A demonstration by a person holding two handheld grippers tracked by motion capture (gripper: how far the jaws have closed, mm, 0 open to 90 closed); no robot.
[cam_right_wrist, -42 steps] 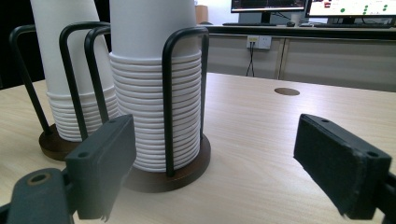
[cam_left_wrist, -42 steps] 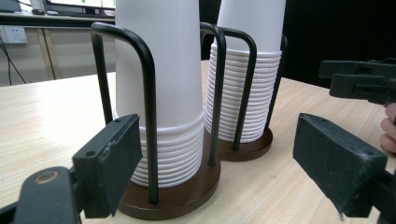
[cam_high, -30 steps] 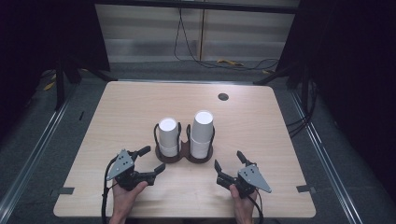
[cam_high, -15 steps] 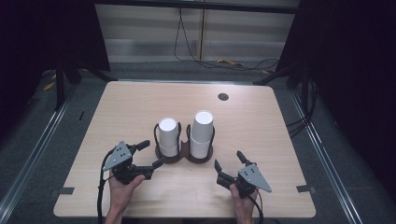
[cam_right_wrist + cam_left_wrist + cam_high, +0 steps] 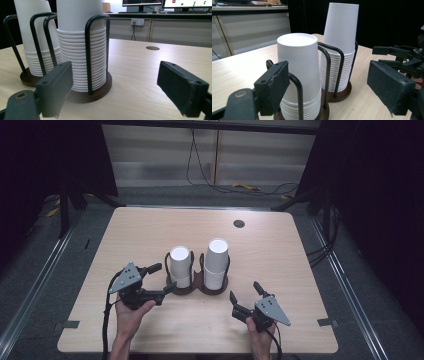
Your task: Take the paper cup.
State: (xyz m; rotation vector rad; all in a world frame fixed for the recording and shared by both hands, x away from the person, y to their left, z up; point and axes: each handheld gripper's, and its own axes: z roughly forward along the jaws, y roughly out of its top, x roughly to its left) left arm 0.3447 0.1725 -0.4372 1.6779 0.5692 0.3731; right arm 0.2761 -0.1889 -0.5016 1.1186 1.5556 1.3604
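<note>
Left tool (image 5: 159,279) wide open beside the shorter cup stack (image 5: 179,266), gripping nothing.
On the worktop (image 5: 280,260), both stacks sit in the wire holder (image 5: 197,287); no cup lifted yet, all still to do. Right tool (image 5: 246,302) gapes, empty. Cup counts are hard to make out.
</note>
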